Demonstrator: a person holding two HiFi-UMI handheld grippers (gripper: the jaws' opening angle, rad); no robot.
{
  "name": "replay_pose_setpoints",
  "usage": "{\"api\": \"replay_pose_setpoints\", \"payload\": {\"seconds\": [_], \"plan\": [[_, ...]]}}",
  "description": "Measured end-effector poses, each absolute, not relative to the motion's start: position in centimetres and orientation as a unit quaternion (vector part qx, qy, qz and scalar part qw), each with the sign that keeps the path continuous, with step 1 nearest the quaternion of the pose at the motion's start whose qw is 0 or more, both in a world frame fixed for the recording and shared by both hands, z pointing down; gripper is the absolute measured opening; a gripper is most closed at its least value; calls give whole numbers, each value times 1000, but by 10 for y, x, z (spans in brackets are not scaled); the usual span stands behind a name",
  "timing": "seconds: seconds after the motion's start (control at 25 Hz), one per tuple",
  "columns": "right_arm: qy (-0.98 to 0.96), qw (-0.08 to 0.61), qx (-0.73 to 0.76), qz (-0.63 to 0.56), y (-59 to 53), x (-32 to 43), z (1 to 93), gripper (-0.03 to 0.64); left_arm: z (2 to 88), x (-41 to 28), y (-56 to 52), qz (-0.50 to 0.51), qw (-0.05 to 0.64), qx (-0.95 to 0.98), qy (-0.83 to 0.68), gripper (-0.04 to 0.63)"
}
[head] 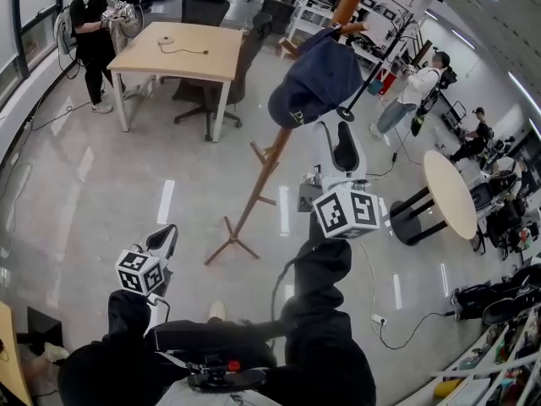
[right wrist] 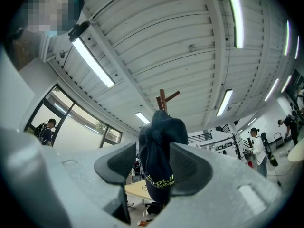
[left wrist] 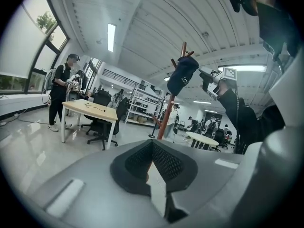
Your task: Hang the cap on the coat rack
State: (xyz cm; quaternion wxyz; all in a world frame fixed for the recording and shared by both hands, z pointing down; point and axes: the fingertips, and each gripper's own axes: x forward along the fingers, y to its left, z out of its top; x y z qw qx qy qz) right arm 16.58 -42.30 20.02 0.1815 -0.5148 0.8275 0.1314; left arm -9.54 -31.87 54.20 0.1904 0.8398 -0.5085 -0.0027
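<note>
Floor (head: 101, 201) holds coat rack feet (head: 230, 245), head view only

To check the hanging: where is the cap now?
In the head view the cap hangs on a coat rack peg, upper centre, just above the open right gripper.

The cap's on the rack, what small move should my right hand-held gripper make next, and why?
Probably draw the right hand-held gripper straight back off the cap: its jaws stand apart with the cap between them, and the cap already hangs on the coat rack.
</note>
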Motion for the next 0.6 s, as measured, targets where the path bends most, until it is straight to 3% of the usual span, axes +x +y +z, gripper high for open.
{"api": "replay_pose_setpoints", "payload": {"seconds": [0.6], "plan": [[824,154,-533,111,-364,165,240,212,543,-92,-278,0,188,855,-484,3]]}}
